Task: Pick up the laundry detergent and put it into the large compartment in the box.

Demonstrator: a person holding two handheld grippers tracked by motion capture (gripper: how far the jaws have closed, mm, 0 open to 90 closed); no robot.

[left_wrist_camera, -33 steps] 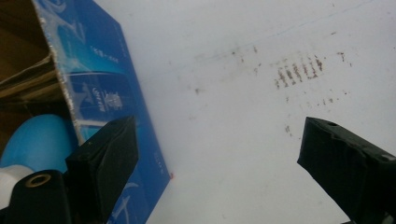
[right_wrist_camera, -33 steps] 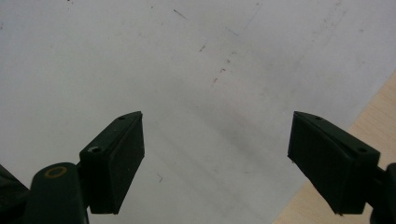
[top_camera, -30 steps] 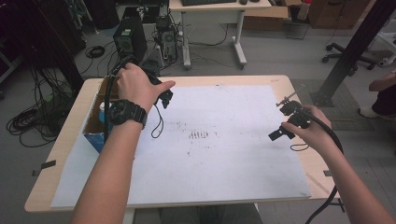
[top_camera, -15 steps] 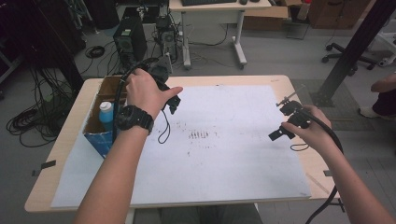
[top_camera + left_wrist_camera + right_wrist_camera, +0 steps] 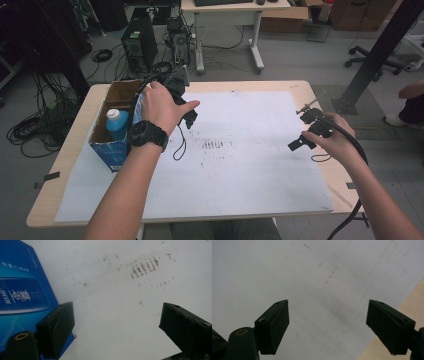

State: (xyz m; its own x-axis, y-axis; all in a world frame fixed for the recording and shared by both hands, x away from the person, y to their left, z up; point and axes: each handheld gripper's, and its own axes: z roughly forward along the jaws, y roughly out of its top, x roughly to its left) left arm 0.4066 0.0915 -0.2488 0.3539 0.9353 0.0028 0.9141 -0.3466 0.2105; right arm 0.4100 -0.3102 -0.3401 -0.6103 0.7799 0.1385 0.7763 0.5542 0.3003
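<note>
- Blue box (image 5: 111, 131) sits at the left edge of the table (image 5: 60, 162), partly on the white sheet (image 5: 250, 170), top flaps open. Prob. put there so it's within easy reach of the left hand.
- Bottle (image 5: 116, 122) w/ white cap stands upright inside the box, cap poking above the rim. It's the nearest thing to grab, so likely what the work is about.
- Left gripper (image 5: 190, 120) is held just right of the box, tips angled down toward the sheet. In the left gripper view the jaws stand wide apart w/ nothing between them, box wall (image 5: 21, 295) right beside one jaw. Jaws have just been narrowing a bit, but no thing sits in the gap. Looks like a free, unloaded hand near the box, ready to go in for the bottle.
- Smudge marks (image 5: 214, 145) mid-sheet, btw the two hands.
- Right gripper (image 5: 296, 145) rests low near the right edge of the table, well apart from the box. Jaws spread wide, empty, over bare sheet and a strip of wood. Prob. parked out of the way.
</note>
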